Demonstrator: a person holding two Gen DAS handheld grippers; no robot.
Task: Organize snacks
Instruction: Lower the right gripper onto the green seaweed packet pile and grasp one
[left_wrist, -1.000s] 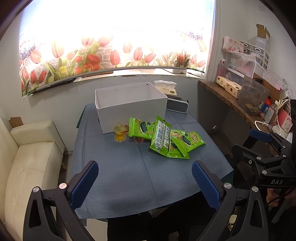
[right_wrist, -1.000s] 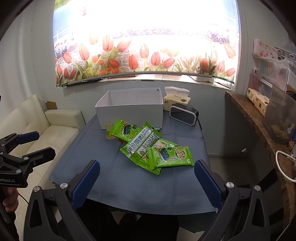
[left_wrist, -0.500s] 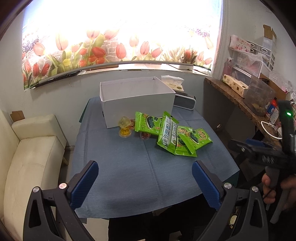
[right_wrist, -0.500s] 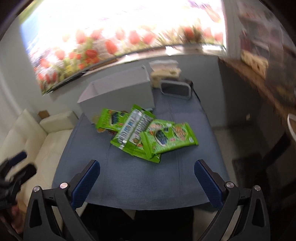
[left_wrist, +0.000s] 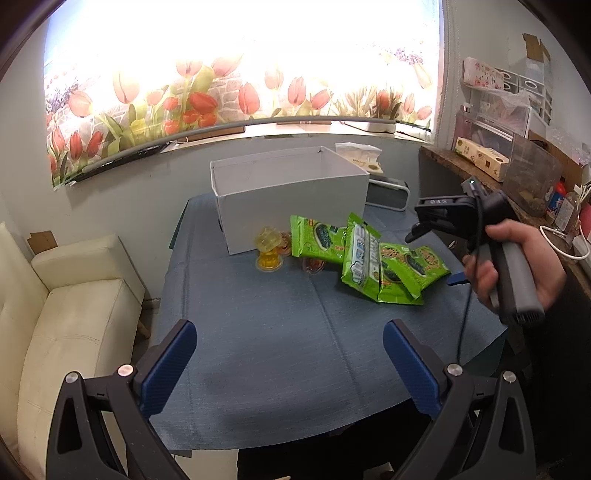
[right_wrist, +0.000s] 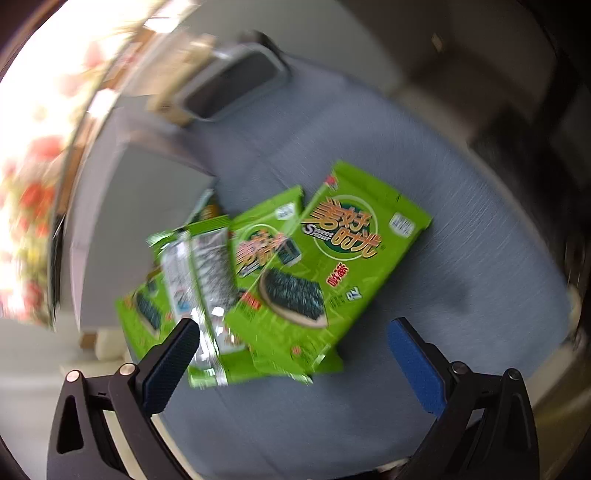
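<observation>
Several green seaweed snack packets (left_wrist: 373, 258) lie in a loose pile on the blue tablecloth (left_wrist: 277, 332), in front of an open white box (left_wrist: 291, 195). Small jelly cups (left_wrist: 269, 251) sit by the box's front. My left gripper (left_wrist: 288, 354) is open and empty, back over the near part of the table. My right gripper (right_wrist: 291, 350) is open and empty, tilted and close above the top packet (right_wrist: 332, 251); the packets lie just ahead of its fingertips. The right gripper body (left_wrist: 480, 229) shows in the left wrist view, held by a hand beside the pile.
A grey speaker (left_wrist: 388, 192) and a tissue box (left_wrist: 358, 155) stand behind the white box. A cream sofa (left_wrist: 70, 295) is left of the table. A cluttered wooden shelf (left_wrist: 498, 166) runs along the right wall.
My right gripper swung in from the table's right side, tilted and came down close over the packet pile. My left gripper moved slightly nearer the table. Nothing was grasped.
</observation>
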